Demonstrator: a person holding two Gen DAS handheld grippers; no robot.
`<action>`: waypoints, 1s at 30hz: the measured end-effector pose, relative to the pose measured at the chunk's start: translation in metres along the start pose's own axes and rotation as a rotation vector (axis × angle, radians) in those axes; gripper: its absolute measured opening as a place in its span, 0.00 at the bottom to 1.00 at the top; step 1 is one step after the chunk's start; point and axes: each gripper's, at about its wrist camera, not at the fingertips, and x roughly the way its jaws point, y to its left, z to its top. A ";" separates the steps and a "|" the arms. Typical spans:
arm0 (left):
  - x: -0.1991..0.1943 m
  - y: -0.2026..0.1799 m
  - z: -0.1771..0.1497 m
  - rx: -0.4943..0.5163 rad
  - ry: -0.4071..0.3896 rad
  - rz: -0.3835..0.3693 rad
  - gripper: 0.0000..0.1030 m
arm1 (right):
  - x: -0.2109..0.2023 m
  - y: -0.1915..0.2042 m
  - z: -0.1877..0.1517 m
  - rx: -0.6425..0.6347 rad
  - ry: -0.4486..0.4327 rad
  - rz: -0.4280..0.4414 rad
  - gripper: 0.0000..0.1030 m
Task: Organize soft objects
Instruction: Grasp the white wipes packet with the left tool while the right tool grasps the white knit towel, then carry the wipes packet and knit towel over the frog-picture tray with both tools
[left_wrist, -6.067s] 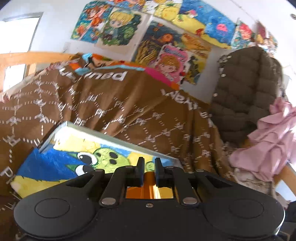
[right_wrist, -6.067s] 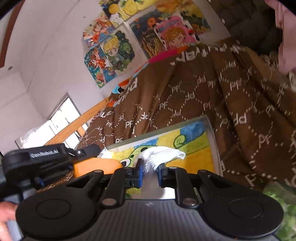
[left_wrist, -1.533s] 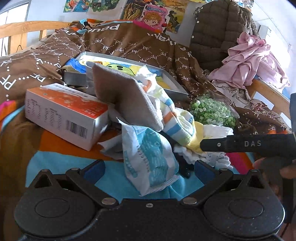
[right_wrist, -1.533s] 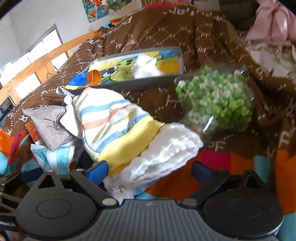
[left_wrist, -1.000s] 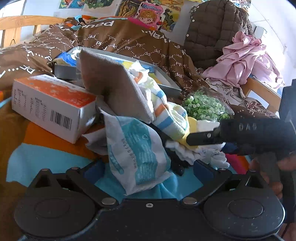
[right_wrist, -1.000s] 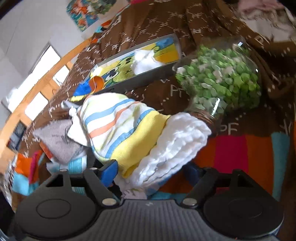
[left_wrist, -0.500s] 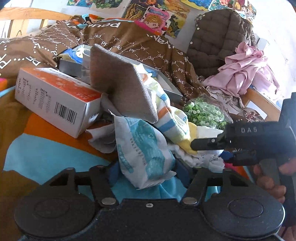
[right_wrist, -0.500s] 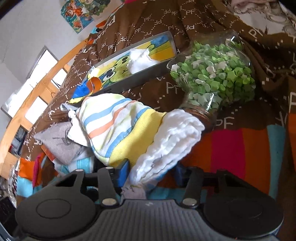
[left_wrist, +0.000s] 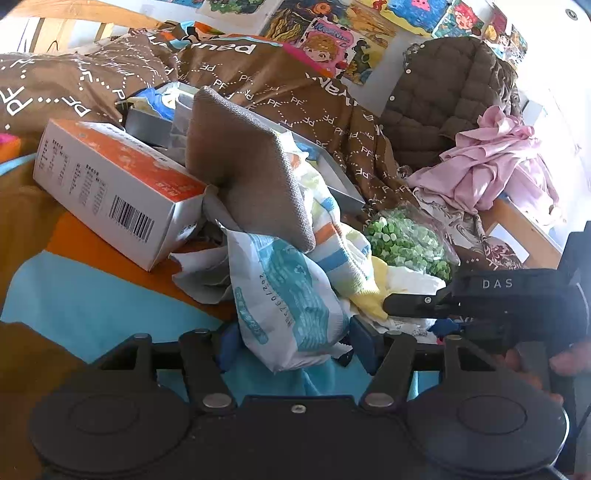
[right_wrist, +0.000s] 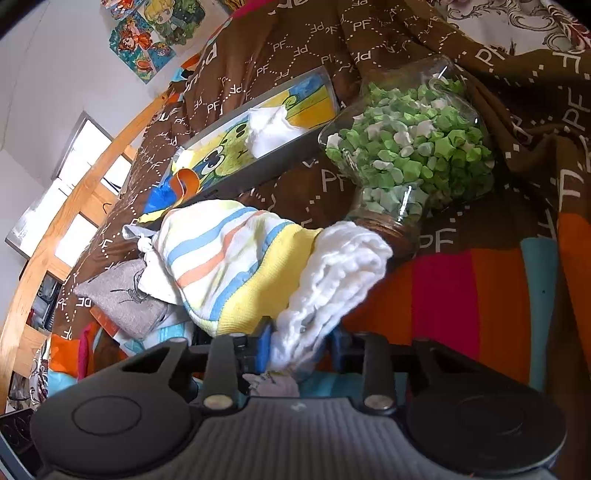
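A heap of soft things lies on the bed. My left gripper (left_wrist: 293, 345) is closed around a white and teal soft packet (left_wrist: 284, 295) at the heap's near edge. A grey-brown pillow (left_wrist: 247, 170) leans above it. My right gripper (right_wrist: 297, 347) is closed on a white towel (right_wrist: 332, 280), next to a striped yellow cloth (right_wrist: 236, 266). The right gripper also shows in the left wrist view (left_wrist: 410, 306). A grey tray with a cartoon frog picture (right_wrist: 306, 147) lies behind, holding a white cloth (right_wrist: 269, 129) and an orange piece (right_wrist: 186, 181).
An orange and white carton (left_wrist: 110, 188) lies left of the heap. A glass jar of green paper stars (right_wrist: 413, 155) lies on its side by the towel. A brown patterned blanket (left_wrist: 240, 85), a brown jacket (left_wrist: 450, 99) and pink clothing (left_wrist: 495, 166) sit behind.
Both grippers came down from the tray to the heap with jaws wide, then closed: the left on the teal packet, the right on the white towel.
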 end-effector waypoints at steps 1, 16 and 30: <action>0.000 0.000 0.000 0.002 0.001 0.001 0.55 | -0.001 0.000 0.000 0.003 -0.005 -0.002 0.25; -0.014 -0.023 -0.007 0.101 -0.027 -0.001 0.34 | -0.014 0.005 -0.004 -0.031 -0.057 -0.051 0.14; -0.042 -0.052 -0.023 0.121 -0.073 -0.008 0.32 | -0.048 0.012 -0.006 -0.085 -0.218 -0.064 0.12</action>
